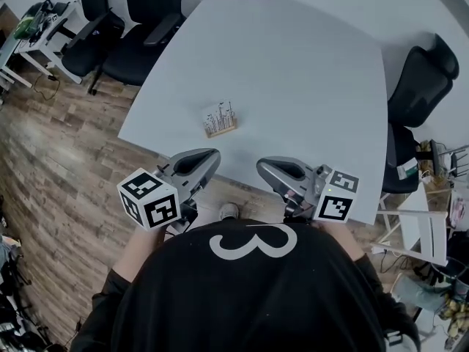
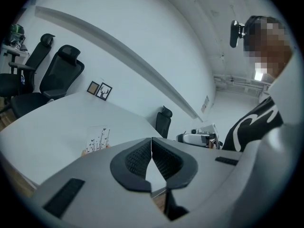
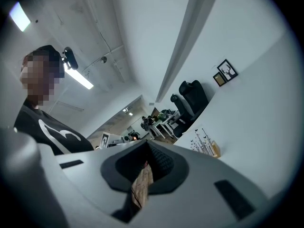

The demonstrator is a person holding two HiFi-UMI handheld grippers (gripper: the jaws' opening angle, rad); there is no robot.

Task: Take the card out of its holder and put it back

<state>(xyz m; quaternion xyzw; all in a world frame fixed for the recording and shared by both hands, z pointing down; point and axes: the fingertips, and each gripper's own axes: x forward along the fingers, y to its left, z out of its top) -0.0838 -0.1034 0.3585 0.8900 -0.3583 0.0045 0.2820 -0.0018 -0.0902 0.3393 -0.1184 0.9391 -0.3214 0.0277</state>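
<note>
Well beyond left claw and right claw, card in holder

It was an office. A big white bench filled the middle of the room, with black swivel chairs drawn up near its far corner and another chair at its right side. The floor was wood-look plank and the walls plain white, with two small framed pictures past the bench's far edge. Off to the left stood a white desk loaded with gear, and strip lights ran along the ceiling.
</note>
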